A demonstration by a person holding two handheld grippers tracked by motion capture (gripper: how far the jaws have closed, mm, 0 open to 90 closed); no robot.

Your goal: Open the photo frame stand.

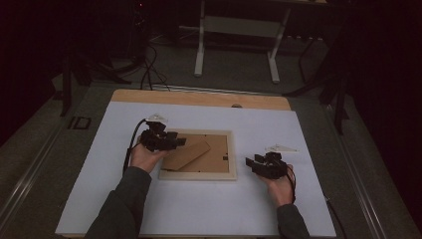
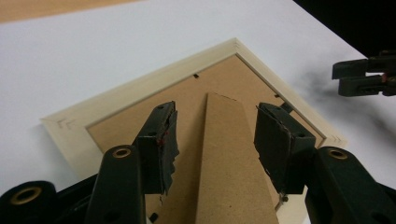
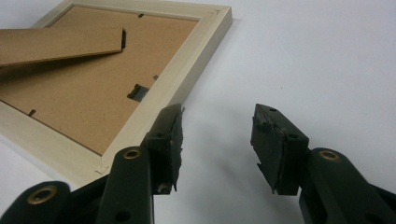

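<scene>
A pale wooden picture frame (image 1: 199, 175) lies face down on the white sheet, brown backing up. Its cardboard stand (image 1: 186, 154) is lifted off the backing. My left gripper (image 1: 179, 142) hovers over the frame's left part, open. In the left gripper view the stand (image 2: 224, 154) runs up between the jaws of the left gripper (image 2: 215, 121) with a gap on each side. My right gripper (image 1: 251, 164) rests open just right of the frame. In the right gripper view nothing sits between the jaws of the right gripper (image 3: 217, 126), and the frame's corner (image 3: 182, 70) lies to their left.
The white sheet (image 1: 209, 209) covers a wooden table (image 1: 199, 97) whose bare strip shows at the back. Beyond it are a white stand's legs (image 1: 199, 55) and cables (image 1: 147, 69) on a dark floor. In the left gripper view the right gripper (image 2: 359, 77) appears at the far right.
</scene>
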